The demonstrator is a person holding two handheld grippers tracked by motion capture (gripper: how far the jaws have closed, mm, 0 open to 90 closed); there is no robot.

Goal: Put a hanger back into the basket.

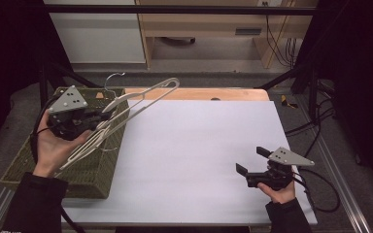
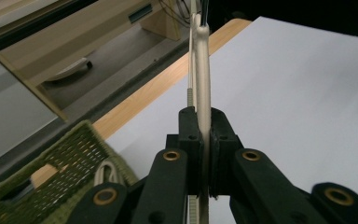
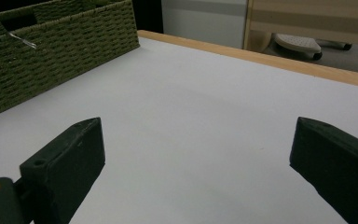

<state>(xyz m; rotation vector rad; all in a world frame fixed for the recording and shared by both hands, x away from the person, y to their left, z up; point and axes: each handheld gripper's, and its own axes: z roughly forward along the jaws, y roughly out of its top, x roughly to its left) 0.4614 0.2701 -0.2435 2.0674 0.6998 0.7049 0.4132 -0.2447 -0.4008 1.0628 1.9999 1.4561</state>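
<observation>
Had my left hand-held gripper [image 1: 98,120] clamped on the white hanger [image 1: 141,97] at the frame's upper left, over the basket [image 1: 85,174], right hand-held gripper [image 1: 252,159] wide apart and empty lower right, so I figured lift slow, hook clearing the rim.

hanger [image 2: 202,70] top cut off by frame edge, lower part hidden behind jaws
</observation>
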